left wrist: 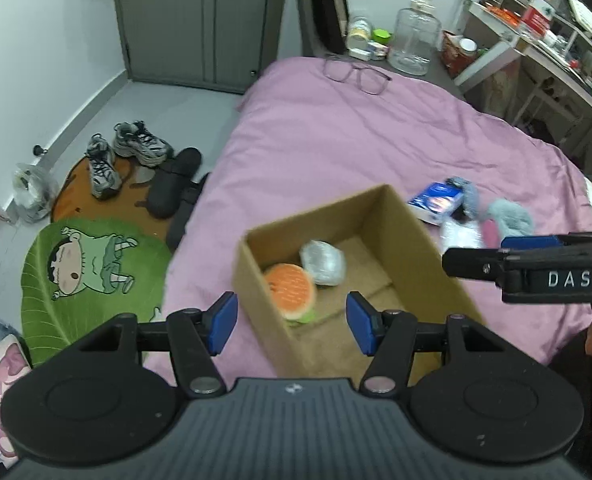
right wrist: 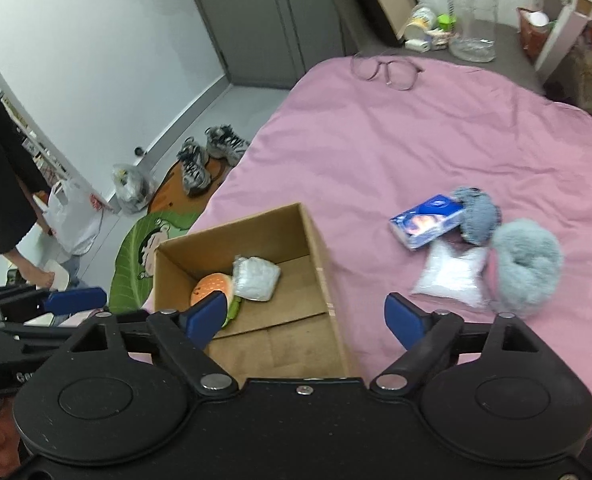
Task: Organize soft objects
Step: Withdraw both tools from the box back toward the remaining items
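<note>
An open cardboard box [left wrist: 412, 216] [right wrist: 316, 240] sits on the pink bed. Inside lie a burger-shaped plush [left wrist: 290, 290] [right wrist: 212, 286] and a clear-wrapped white packet [left wrist: 323, 262] [right wrist: 256, 278]. On the bed to the right of the box lie a blue tissue pack [right wrist: 426, 220] [left wrist: 436, 200], a clear bag of white stuff [right wrist: 452, 276], a grey-blue knit item [right wrist: 476, 212] and a fluffy grey-blue plush [right wrist: 528, 268] [left wrist: 510, 216]. My left gripper [left wrist: 292, 322] is open and empty above the box's near corner. My right gripper [right wrist: 306, 316] is open and empty over the box's right wall.
Glasses [left wrist: 356, 74] [right wrist: 388, 70] lie at the far end of the bed. On the floor to the left are sneakers [left wrist: 124, 152], black slippers [left wrist: 174, 184] and a green cartoon rug [left wrist: 92, 272]. A glass jar [left wrist: 414, 38] and a cluttered desk [left wrist: 556, 52] stand beyond the bed.
</note>
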`<state>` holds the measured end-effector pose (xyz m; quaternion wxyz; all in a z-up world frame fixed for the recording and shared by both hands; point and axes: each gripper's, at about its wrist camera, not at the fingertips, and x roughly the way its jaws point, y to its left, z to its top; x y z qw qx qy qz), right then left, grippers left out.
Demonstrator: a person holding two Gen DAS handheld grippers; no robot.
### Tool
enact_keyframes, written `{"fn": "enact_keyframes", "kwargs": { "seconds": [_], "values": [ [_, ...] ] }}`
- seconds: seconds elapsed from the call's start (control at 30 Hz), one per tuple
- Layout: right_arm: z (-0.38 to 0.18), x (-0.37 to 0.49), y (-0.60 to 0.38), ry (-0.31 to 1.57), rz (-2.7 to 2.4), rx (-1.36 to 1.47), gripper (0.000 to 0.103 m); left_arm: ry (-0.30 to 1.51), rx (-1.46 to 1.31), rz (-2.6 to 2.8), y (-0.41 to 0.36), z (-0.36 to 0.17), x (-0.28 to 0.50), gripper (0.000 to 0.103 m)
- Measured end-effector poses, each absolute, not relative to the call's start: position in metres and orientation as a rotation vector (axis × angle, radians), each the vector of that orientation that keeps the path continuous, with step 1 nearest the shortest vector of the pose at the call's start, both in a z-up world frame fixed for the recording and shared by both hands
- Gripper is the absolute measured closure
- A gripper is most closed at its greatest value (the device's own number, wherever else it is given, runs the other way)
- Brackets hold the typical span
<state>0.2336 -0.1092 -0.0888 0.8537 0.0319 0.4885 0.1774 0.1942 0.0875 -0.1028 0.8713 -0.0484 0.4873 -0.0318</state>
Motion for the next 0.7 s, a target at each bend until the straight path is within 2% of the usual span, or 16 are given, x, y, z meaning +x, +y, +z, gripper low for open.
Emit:
{"fn": "enact_keyframes", "kwargs": {
  "seconds": [0.07, 0.1, 0.13, 0.2, 0.33, 0.7],
  "values": [
    [-0.084, 0.229, -0.120, 1.024, 0.371, 0.088, 0.013, 1.023, -0.075, -0.068, 0.076, -0.099, 0.190, 0.043],
    [-0.082, 0.227, -0.125, 1.021, 0.368, 0.093, 0.011, 1.016, -0.067, -0.076, 0.070, -0.095, 0.187, 0.039],
    [-0.080, 0.224, -0.130, 1.017, 0.364, 0.093, 0.008, 1.010, -0.066, -0.084, 0.066, -0.093, 0.185, 0.029],
    [-0.076, 0.218, -0.141, 1.009, 0.361, 0.096, 0.005, 1.006, -0.074, -0.096, 0.059, -0.087, 0.181, 0.015],
    [-0.069, 0.209, -0.163, 1.003, 0.354, 0.108, 0.002, 0.981, -0.065, -0.104, 0.046, -0.075, 0.175, 0.000],
    [-0.054, 0.188, -0.222, 0.973, 0.317, 0.144, 0.000, 0.944, -0.010, -0.138, 0.008, -0.046, 0.170, 0.000]
  ]
}}
